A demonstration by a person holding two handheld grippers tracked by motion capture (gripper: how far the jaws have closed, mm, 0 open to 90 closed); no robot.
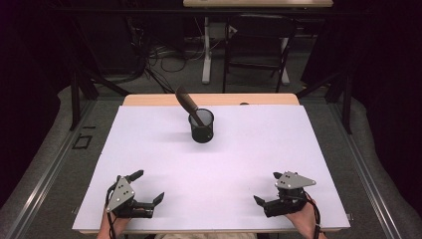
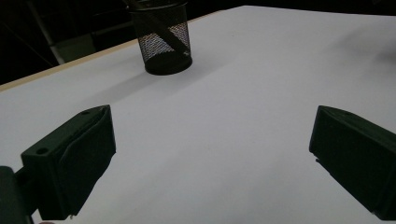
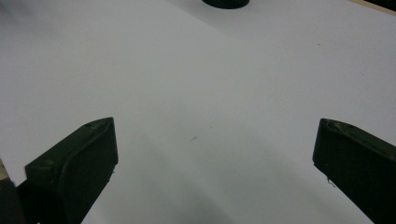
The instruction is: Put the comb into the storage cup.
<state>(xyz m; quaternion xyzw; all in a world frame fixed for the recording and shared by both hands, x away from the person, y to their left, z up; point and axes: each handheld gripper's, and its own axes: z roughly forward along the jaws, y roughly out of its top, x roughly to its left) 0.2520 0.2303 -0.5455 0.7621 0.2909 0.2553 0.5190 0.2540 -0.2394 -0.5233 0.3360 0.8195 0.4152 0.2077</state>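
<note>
**Both claws spread, cup waiting ahead**

Your left gripper point(image 1: 149, 187) rests at seven o'clock, jaws wide and empty. Your right gripper point(image 1: 267, 188), at five, is equally agape. The mesh pen cup point(image 1: 201, 126) stands toward twelve, a dark flat tool point(image 1: 188, 104) leaning inside, propped by the rim.
</note>
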